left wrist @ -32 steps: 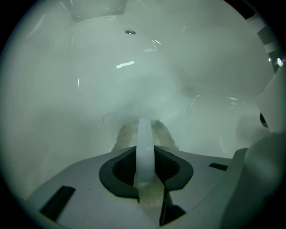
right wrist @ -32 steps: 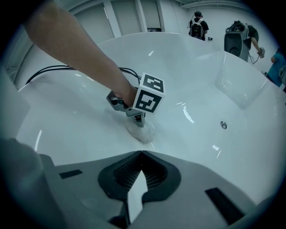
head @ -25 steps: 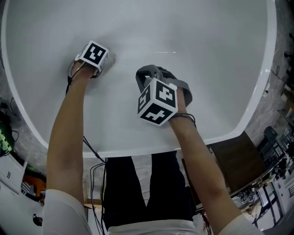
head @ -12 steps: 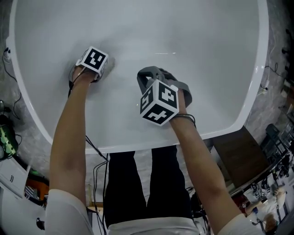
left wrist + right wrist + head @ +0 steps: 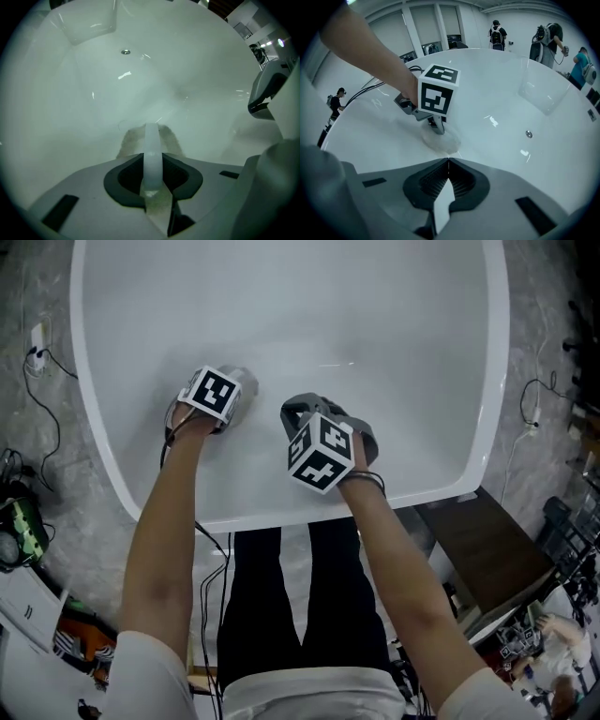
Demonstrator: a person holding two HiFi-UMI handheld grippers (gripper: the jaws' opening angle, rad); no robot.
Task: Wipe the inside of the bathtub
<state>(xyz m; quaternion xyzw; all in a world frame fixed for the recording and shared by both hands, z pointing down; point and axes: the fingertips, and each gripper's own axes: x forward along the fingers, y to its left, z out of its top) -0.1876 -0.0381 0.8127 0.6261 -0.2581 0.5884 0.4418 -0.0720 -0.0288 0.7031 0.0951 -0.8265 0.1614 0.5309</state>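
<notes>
Wiping looks to be the step in hand.

Head view, looking steeply down: a white bathtub (image 5: 469, 381) fills the upper frame. Left of centre, the left gripper (image 5: 234, 397) presses a pale cloth (image 5: 246, 385) onto the tub's inner slope, near the lower rim. Just to its right, and apart from it, the right gripper (image 5: 300, 413) is held above the tub surface. Both forearms (image 5: 164, 521) reach up from the bottom of the frame, nearly straight, with the wrists angled down into the tub.

Left gripper view: the jaws are clamped on the cloth, which spreads to both sides of them at lower centre and lies against the tub wall. The drain (image 5: 125, 51) sits at upper left, well apart.

Right gripper view: the jaws are pressed together at lower centre with nothing between them. Above them, the other gripper and its cloth touch the tub. People (image 5: 497, 33) stand far off along the top of the frame.

A good wipe probably needs even downward pressure, the cloth flat, and overlapping strokes working toward the drain. The empty gripper should stay out of the cloth's path.
</notes>
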